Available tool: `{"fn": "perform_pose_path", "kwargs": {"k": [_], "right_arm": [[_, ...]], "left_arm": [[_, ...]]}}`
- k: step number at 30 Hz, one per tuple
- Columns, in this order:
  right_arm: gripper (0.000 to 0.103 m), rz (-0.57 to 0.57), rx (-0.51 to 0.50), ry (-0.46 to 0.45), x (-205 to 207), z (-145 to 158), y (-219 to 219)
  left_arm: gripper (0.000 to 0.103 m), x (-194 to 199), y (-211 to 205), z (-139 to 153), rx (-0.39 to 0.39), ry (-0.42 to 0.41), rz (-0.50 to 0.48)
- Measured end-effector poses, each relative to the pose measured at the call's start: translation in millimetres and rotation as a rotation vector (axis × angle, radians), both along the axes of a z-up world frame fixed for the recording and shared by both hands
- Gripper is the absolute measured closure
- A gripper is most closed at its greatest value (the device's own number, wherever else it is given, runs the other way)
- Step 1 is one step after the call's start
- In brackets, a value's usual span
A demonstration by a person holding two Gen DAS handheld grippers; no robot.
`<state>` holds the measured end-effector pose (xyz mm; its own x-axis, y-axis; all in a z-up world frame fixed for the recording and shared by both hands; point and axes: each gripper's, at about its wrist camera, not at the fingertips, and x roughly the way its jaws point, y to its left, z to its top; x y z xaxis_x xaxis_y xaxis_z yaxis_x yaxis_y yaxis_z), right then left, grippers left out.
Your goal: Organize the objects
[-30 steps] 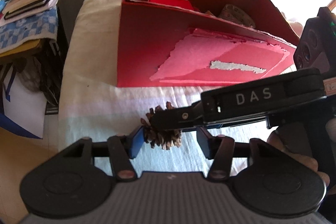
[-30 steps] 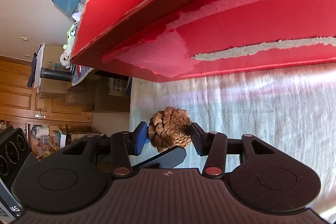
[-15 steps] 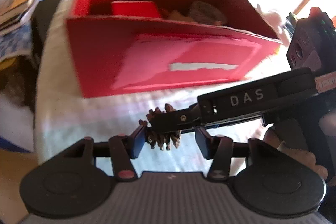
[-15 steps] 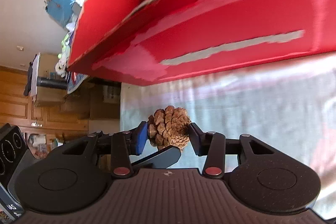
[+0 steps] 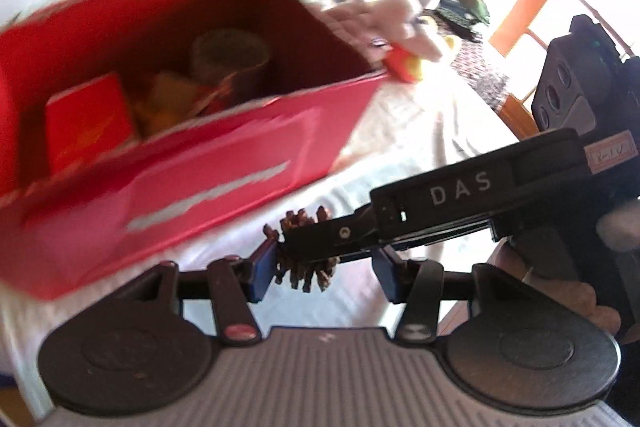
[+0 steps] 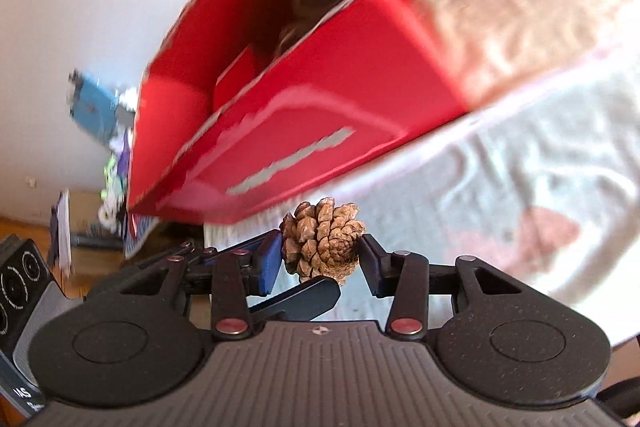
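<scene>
Between the fingers of the right tool [image 6: 320, 259] sat the pine cone [image 6: 322, 241], clamped from both sides, pads touching its scales, scale tips pointing up and ahead of the tool. Its long axis could not be read for sure; it looked roughly round from this side. Left tool [image 5: 324, 273] was right there too: its fingers stood apart with the cone [image 5: 306, 269] in the gap, left pad just beside the scales, right pad clear of them, so not gripping. Right tool's arm crossed in front of the left camera from the right side, so both tools met at the cone.

Ahead and above the cone lay the red box [image 6: 320, 83], open top tilted toward the tools, blurred. Front wall of the box [image 5: 168, 195] stood between cone and opening. Inside, further off, a small red carton [image 5: 86, 123] and a round woven thing [image 5: 230, 55] near the far wall; free room looked to be toward the near side.

Judgement: next move turned on lifting the cone up and forward over the front rim; the right tool carried it, the left was only alongside. Beyond the box, soft toys [image 5: 400, 23] on the cloth-covered surface [image 6: 520, 163], far right.
</scene>
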<state>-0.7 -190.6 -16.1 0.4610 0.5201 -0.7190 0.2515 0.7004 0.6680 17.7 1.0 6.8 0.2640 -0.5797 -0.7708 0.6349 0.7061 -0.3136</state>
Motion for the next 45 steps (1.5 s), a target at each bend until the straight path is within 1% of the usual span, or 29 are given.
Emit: {"fn": "perform_pose_path", "kwargs": {"k": [2, 5, 10, 15, 17, 19, 23, 28, 29, 33, 36, 42, 45], "right_arm": [[0.058, -0.034, 0.002, -0.021, -4.6, 7.8, -10.6], [0.058, -0.078, -0.02, -0.072, -10.3, 26.6, -23.3], [0.058, -0.115, -0.038, -0.163, -11.7, 55.7, -42.1], [0.058, -0.109, -0.075, -0.281, 7.0, 84.2, -43.6], [0.058, -0.09, -0.107, -0.323, 17.1, 90.1, -41.6], [0.058, -0.069, -0.142, -0.352, 28.9, 92.2, -36.3], [0.058, -0.017, -0.211, -0.383, 49.1, 86.6, -28.0], [0.059, 0.036, -0.309, -0.39, 64.9, 76.7, -16.4], [0.06, 0.046, -0.332, -0.389, 67.7, 74.8, -13.3], [0.06, 0.083, -0.419, -0.385, 75.8, 67.2, -3.6], [0.061, 0.087, -0.476, -0.394, 80.1, 62.2, 2.2], [0.062, 0.079, -0.483, -0.378, 86.9, 49.2, 1.5], [0.062, 0.066, -0.471, -0.391, 85.7, 47.7, -0.3]], "left_arm": [[0.05, 1.6, -9.4, 7.1, -0.012, -0.019, -0.027], [0.05, 2.9, -22.2, 21.8, -0.044, -0.06, -0.064], [0.05, 2.5, -38.7, 53.6, -0.096, -0.152, -0.098], [0.05, 15.7, -44.2, 84.0, -0.147, -0.237, -0.079], [0.05, 23.9, -42.3, 90.6, -0.158, -0.261, -0.052], [0.05, 32.1, -40.7, 92.1, -0.168, -0.267, -0.019], [0.049, 50.2, -34.3, 82.1, -0.19, -0.239, 0.037], [0.05, 69.7, -30.5, 58.6, -0.204, -0.183, 0.077], [0.05, 73.1, -31.8, 53.4, -0.203, -0.17, 0.082], [0.05, 85.6, -29.1, 36.6, -0.201, -0.12, 0.085], [0.05, 92.5, -28.9, 27.3, -0.204, -0.088, 0.08], [0.05, 104.1, -30.7, 9.3, -0.161, -0.045, 0.093], [0.05, 108.5, -29.9, 2.4, -0.152, -0.018, 0.098]]}}
